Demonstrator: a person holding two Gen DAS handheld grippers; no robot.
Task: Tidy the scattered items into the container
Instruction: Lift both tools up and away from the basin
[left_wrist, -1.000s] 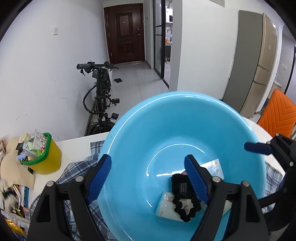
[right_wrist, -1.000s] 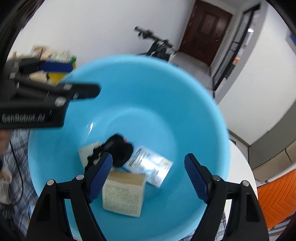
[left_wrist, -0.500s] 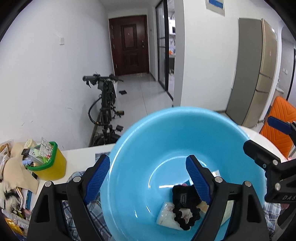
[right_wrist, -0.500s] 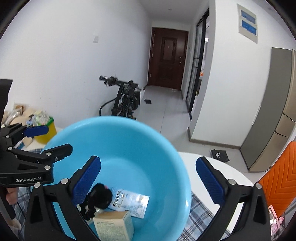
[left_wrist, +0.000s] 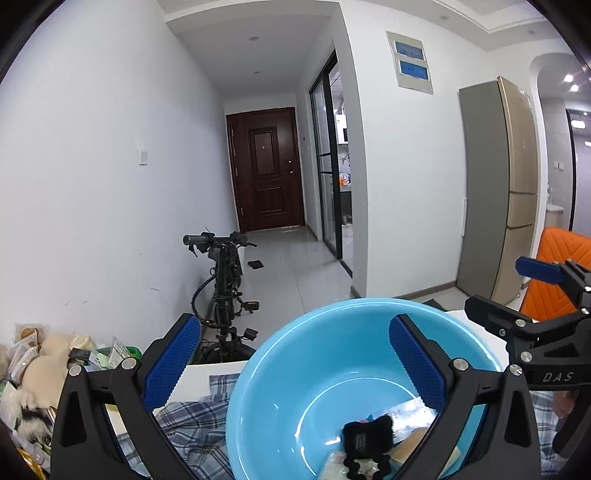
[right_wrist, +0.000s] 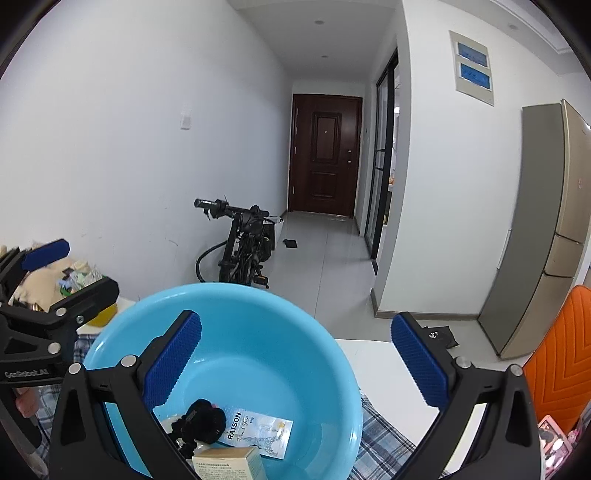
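A light blue basin (left_wrist: 332, 354) (right_wrist: 258, 332) sits on a plaid cloth (left_wrist: 192, 424) on a white table. Inside lie a black hair scrunchie (left_wrist: 364, 437) (right_wrist: 203, 422), a silver RAISON sachet (right_wrist: 258, 432), a small tan box (right_wrist: 231, 463) and a white packet (left_wrist: 332, 467). My left gripper (left_wrist: 293, 363) is open and empty, raised above the basin's left side. My right gripper (right_wrist: 295, 363) is open and empty, raised above its right side. Each gripper shows in the other's view.
A yellow tub with a green rim (right_wrist: 99, 314), stuffed with packets, stands on the table at left beside a clutter pile (left_wrist: 29, 369). An orange chair (right_wrist: 561, 354) is at right. A bicycle (left_wrist: 225, 295) leans on the wall beyond the table.
Both grippers have lifted up and back from the basin, so it sits lower and smaller in both views. The items inside have not moved.
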